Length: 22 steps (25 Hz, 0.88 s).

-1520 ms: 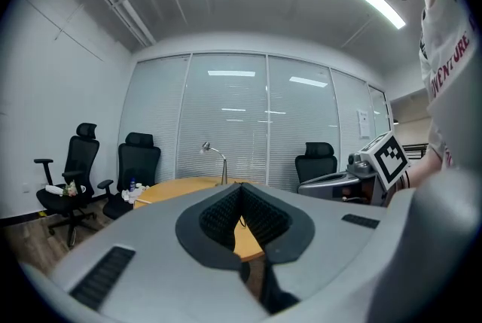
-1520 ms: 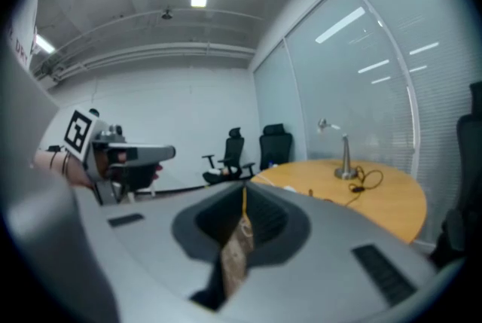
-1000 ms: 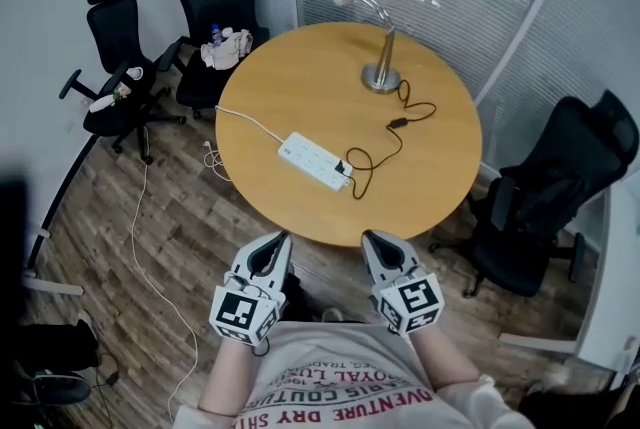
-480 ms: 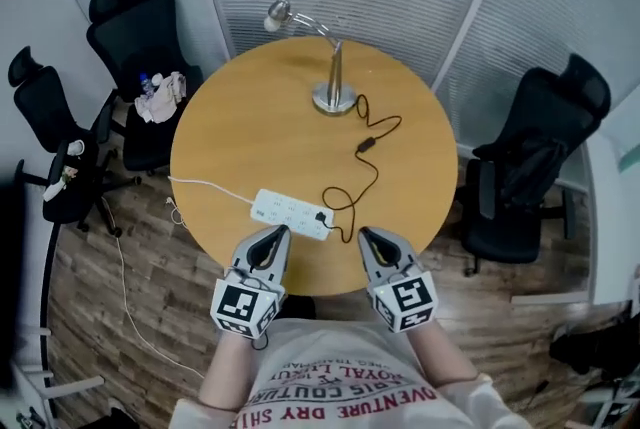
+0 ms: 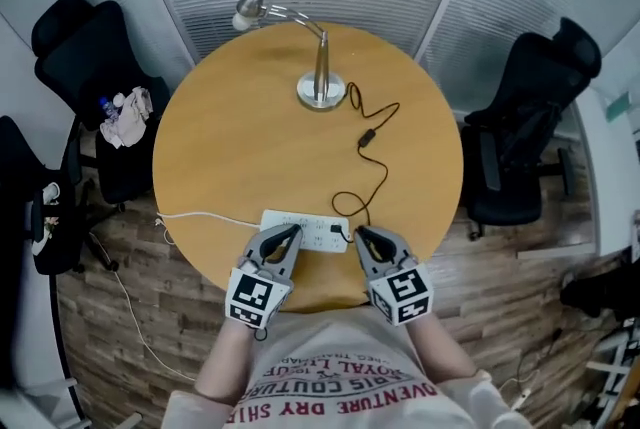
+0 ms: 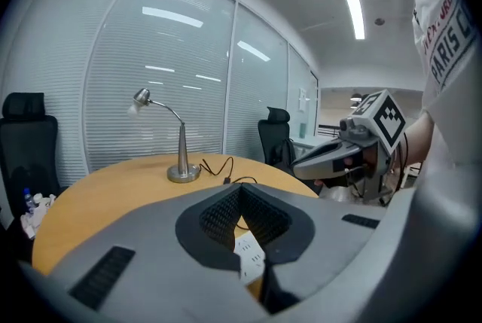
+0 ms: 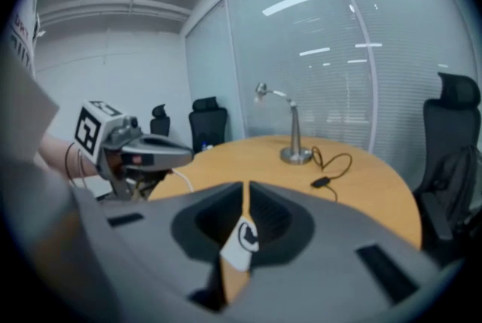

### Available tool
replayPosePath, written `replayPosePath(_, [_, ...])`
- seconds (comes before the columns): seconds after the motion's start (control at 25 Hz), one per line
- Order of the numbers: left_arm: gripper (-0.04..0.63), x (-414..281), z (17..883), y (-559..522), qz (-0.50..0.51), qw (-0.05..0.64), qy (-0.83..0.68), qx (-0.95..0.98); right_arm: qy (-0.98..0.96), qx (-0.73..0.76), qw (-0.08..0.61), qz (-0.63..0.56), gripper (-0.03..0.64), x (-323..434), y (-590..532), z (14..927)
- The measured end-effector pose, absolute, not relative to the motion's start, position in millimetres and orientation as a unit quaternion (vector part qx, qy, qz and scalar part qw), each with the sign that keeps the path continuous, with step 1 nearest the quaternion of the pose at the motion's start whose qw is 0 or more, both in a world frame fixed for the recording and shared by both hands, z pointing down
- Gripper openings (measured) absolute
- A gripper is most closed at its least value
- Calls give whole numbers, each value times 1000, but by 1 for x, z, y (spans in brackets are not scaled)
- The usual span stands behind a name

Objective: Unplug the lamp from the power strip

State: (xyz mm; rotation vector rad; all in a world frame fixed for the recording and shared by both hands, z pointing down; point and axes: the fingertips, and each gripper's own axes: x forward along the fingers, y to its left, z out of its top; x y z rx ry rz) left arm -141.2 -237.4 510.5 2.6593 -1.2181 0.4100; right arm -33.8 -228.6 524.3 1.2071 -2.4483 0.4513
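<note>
**Item:** small black plastic plug (image 5: 337, 230) of the brushed-metal gooseneck lamp (image 5: 320, 85).

**Location:** seated in the right-hand end of the long white plastic power strip (image 5: 298, 226). The strip lies near the front edge of the round wooden desk (image 5: 220, 147).

**Orientation:** I read the strip's long axis as running left to right across the head view, slightly tilted. Its white lead (image 5: 205, 215) leaves the strip's left end and drops off the desk. The plug's thin black cord (image 5: 378, 172) loops away from the strip to the lamp, which stands well beyond it at the far side.

**Handling (my judgement):** the plug is rigid, light, small and smooth-sided. The strip looks light enough to lift with it. I would pin the strip and pinch the plug body, never the limp cord.

**Left gripper (image 5: 288, 235):** jaws together, nothing in them, just short of the strip's middle.

**Right gripper (image 5: 363, 237):** jaws together, empty, just right of the plug.
</note>
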Motion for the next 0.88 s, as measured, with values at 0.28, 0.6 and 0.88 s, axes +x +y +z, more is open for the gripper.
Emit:
replayPosePath(0.28, [28, -130, 589, -246, 212, 140, -337, 907, -861, 385, 286, 166, 140, -57, -225, 569])
replayPosePath(0.6, [28, -113, 676, -241, 384, 124, -242, 882, -832, 338, 415, 146, 201, -63, -228, 625])
replayPosePath(0.88, [28, -113, 693, -243, 402, 157, -224, 874, -798, 289, 510, 143, 200, -60, -229, 662])
